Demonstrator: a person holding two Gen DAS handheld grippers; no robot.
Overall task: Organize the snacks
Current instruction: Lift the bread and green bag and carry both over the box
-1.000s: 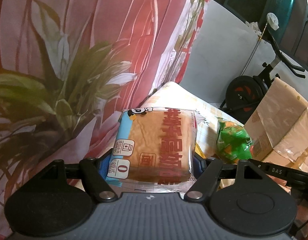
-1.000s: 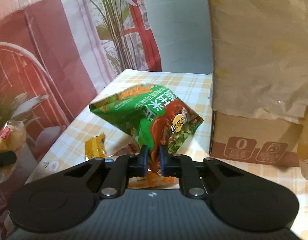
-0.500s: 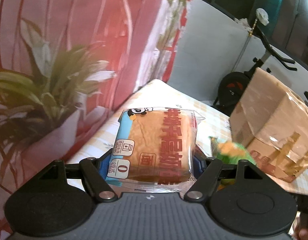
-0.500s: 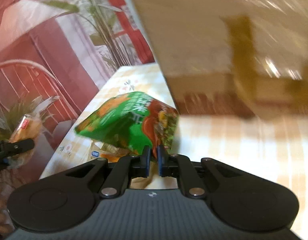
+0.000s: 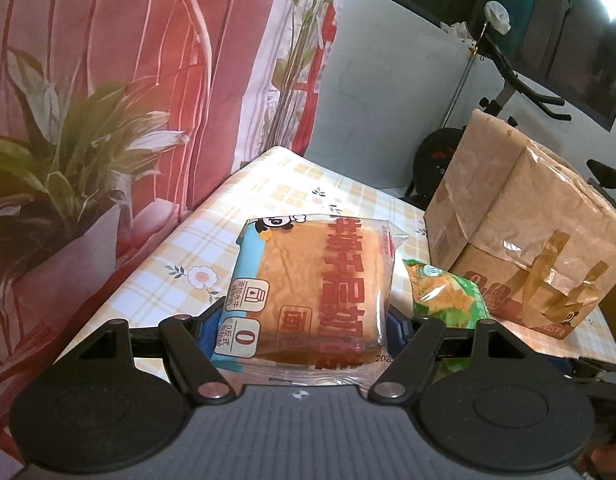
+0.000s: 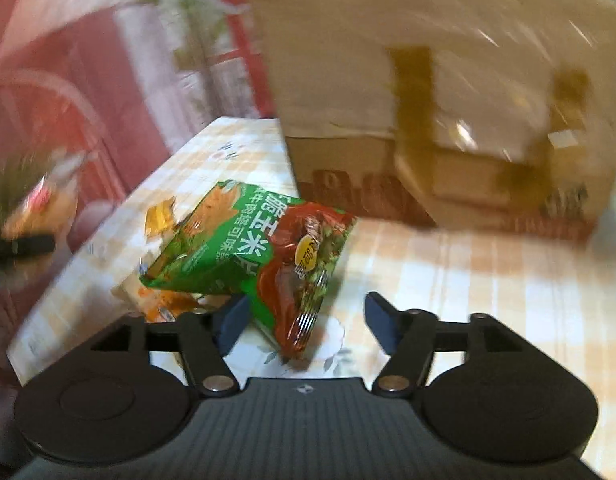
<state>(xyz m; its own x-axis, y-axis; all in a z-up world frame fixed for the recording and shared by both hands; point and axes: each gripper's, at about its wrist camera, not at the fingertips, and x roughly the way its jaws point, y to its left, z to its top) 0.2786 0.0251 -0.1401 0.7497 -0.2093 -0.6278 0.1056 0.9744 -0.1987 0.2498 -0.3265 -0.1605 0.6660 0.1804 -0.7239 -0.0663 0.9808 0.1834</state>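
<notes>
While the left gripper (image 5: 308, 320) stays clamped on the bread packet (image 5: 312, 296), the right gripper (image 6: 305, 316), jaws just sprung apart, frames the green snack bag (image 6: 259, 256) on the desk (image 6: 468, 280), cardboard box (image 6: 448, 120) at one o'clock

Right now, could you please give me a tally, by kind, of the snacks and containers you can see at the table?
bread packet: 1
green snack bag: 1
small orange packets: 2, one sticking out from under the green bag; the view is blurred, so this count is less sure
cardboard box: 1
Total: 5
</notes>
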